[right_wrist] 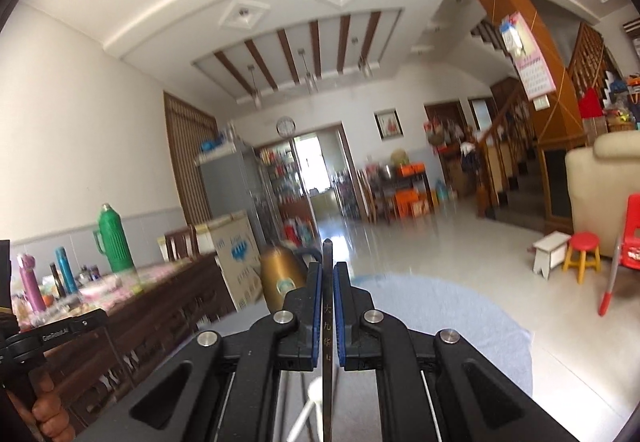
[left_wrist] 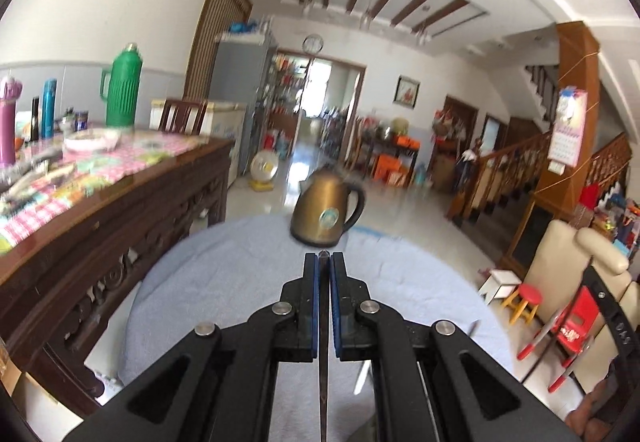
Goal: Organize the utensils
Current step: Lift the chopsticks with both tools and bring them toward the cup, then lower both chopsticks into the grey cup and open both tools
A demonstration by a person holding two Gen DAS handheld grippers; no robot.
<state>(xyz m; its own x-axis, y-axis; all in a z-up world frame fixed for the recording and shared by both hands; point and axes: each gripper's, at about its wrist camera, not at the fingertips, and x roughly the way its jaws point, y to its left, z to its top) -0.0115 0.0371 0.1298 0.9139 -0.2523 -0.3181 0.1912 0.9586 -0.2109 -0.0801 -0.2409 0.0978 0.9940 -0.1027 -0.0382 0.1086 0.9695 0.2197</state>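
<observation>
My left gripper (left_wrist: 324, 262) is shut on a thin dark utensil handle (left_wrist: 323, 342), seen edge-on, held above a round table with a blue-grey cloth (left_wrist: 224, 274). A light utensil (left_wrist: 362, 378) lies on the cloth below the right finger. My right gripper (right_wrist: 328, 270) is shut on a thin dark utensil (right_wrist: 327, 306) with Chinese characters along its edge; its tip sticks out past the fingertips. A white utensil handle (right_wrist: 304, 418) shows beneath the right gripper. What kind of utensils I hold is hidden.
A brass kettle (left_wrist: 326, 208) stands at the far edge of the cloth, also in the right wrist view (right_wrist: 280, 276). A carved wooden sideboard (left_wrist: 120, 226) with flasks and a green thermos (left_wrist: 121, 86) stands at left. Stools and a red chair (left_wrist: 568, 322) are at right.
</observation>
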